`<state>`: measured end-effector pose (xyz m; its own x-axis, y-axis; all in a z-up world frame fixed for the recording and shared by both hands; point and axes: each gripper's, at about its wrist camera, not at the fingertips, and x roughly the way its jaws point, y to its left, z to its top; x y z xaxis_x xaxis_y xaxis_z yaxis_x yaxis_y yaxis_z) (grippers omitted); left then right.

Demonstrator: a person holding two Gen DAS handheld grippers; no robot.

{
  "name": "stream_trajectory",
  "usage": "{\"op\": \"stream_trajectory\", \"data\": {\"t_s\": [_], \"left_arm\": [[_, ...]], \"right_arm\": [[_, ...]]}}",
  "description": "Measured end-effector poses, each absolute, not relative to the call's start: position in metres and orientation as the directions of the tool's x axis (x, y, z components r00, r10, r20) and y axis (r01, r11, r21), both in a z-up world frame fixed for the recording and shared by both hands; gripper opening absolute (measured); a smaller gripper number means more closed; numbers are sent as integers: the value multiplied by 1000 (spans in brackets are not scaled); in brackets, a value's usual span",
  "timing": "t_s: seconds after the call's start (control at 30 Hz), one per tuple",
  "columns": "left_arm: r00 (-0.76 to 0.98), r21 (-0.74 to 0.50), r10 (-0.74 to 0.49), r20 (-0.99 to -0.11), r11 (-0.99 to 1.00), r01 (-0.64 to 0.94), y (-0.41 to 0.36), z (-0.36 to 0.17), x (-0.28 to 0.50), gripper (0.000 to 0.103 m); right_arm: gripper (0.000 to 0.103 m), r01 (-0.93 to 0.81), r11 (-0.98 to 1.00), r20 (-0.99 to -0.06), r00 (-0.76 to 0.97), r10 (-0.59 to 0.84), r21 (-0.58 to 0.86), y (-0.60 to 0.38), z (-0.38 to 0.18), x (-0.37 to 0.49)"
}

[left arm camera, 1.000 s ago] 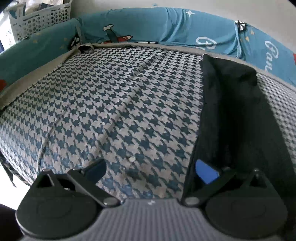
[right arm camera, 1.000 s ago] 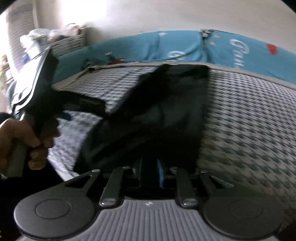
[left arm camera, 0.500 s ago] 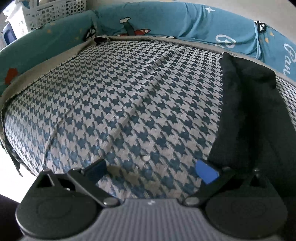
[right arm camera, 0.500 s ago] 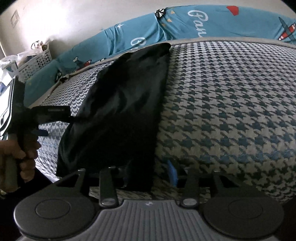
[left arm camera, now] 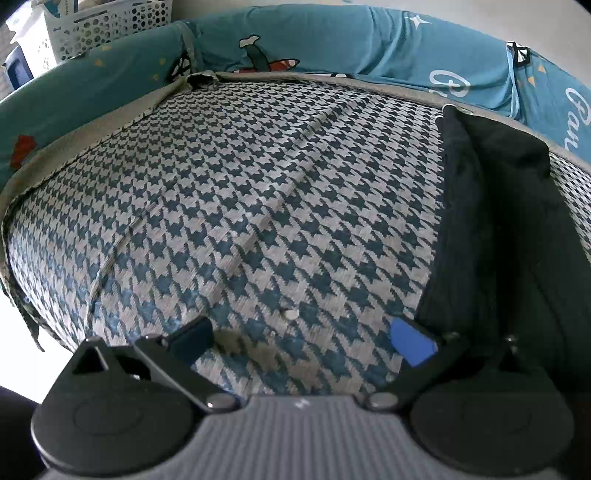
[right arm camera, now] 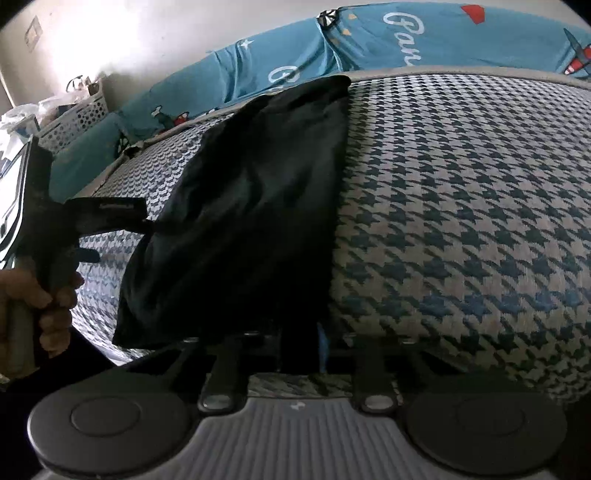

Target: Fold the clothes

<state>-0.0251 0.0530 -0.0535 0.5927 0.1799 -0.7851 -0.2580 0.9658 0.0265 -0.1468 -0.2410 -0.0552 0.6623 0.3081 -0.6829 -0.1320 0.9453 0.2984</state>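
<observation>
A black garment [right arm camera: 251, 206] lies folded into a long strip on the houndstooth bed cover [right arm camera: 461, 192], running from the near edge to the far side. My right gripper [right arm camera: 303, 343] is shut on the garment's near edge; its blue pad just shows beside the cloth. In the left wrist view the same black garment [left arm camera: 498, 240] lies along the right side. My left gripper [left arm camera: 301, 341] is open over bare cover, its right finger just beside the garment's left edge, with nothing between the fingers. A hand [right arm camera: 40, 306] holds the left gripper [right arm camera: 110, 232] at the garment's left.
A teal cartoon-print blanket [left arm camera: 332, 40] is bunched along the bed's far edge. A white perforated basket [left arm camera: 103, 29] stands beyond the far left corner. The bed cover [left arm camera: 258, 203] drops off at the left and near edges.
The right gripper swung from over the garment to its right near edge, still shut on it. The left gripper slid left, so the garment moved to the right of its view.
</observation>
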Motion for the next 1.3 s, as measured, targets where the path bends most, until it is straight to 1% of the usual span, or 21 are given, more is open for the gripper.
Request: {"op": "stream_trajectory", "data": {"t_s": [0.07, 0.23, 0.5, 0.53, 0.63, 0.73, 1.0, 1.13, 1.3], "left_arm": [[593, 23, 176, -786, 966, -256, 53, -53, -26, 103], [599, 19, 173, -782, 967, -255, 52, -50, -27, 103], [604, 17, 175, -778, 966, -258, 53, -49, -29, 103], [605, 16, 175, -777, 966, -258, 53, -48, -30, 103], [611, 5, 169, -774, 965, -262, 54, -46, -32, 103], [619, -3, 163, -768, 966, -259, 54, -43, -34, 103], [629, -14, 138, -765, 973, -231, 49, -41, -37, 103], [632, -8, 130, -764, 978, -211, 45, -41, -38, 103], [631, 1, 126, -766, 981, -195, 42, -42, -38, 103]], "right_arm": [[9, -143, 942, -679, 661, 318, 303, -240, -52, -148], [9, -180, 945, -680, 659, 322, 273, -238, -44, -157], [8, -165, 965, -758, 596, 264, 206, -236, -54, -163], [6, -164, 967, -768, 588, 256, 197, -236, -55, -164], [5, -129, 968, -793, 556, 250, 214, -242, -59, -166], [5, -126, 962, -764, 586, 268, 242, -247, -53, -170], [5, -181, 956, -620, 730, 287, 230, -241, -29, -179], [5, -181, 957, -604, 744, 285, 228, -235, -29, -169], [5, -130, 967, -591, 771, 238, 220, -239, -28, -164]]}}
